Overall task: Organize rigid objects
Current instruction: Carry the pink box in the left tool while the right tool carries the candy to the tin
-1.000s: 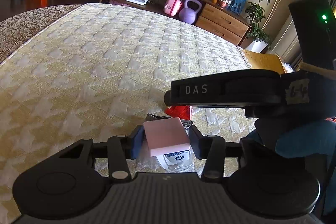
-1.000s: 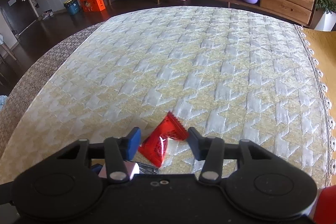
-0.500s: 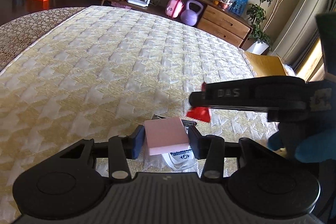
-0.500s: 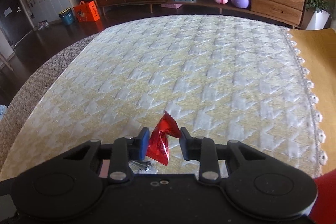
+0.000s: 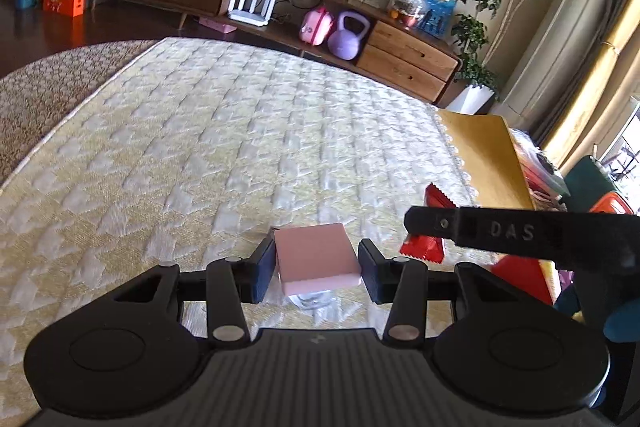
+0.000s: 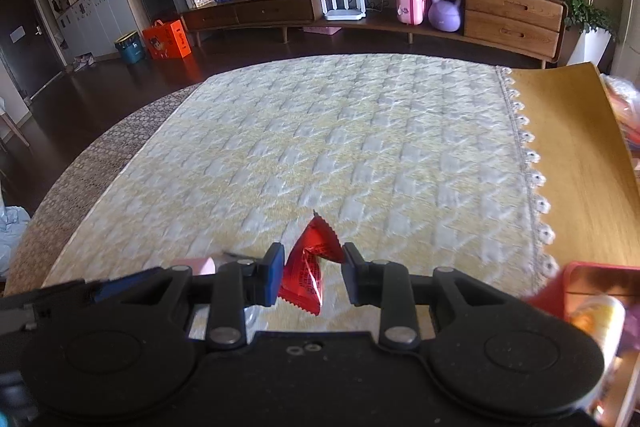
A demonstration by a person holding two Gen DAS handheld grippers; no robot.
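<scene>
A pink rectangular block sits between the fingers of my left gripper, which is shut on it and holds it a little above the quilted cloth. Under the block lies a clear packet, blurred. In the right wrist view my right gripper is shut on a red crinkled snack packet, lifted off the cloth. The left wrist view shows the right gripper as a black bar to the right, carrying the red packet. The pink block's corner shows at the left of the right wrist view.
The yellow-and-white cloth ends in a lace border, with bare wooden tabletop beyond. A red container with packaged items stands at the near right. A low wooden cabinet lines the far wall.
The right gripper closed on the red packet, lifted it off the cloth and carried it to the right. The left gripper rose slightly with the pink block still in it.
</scene>
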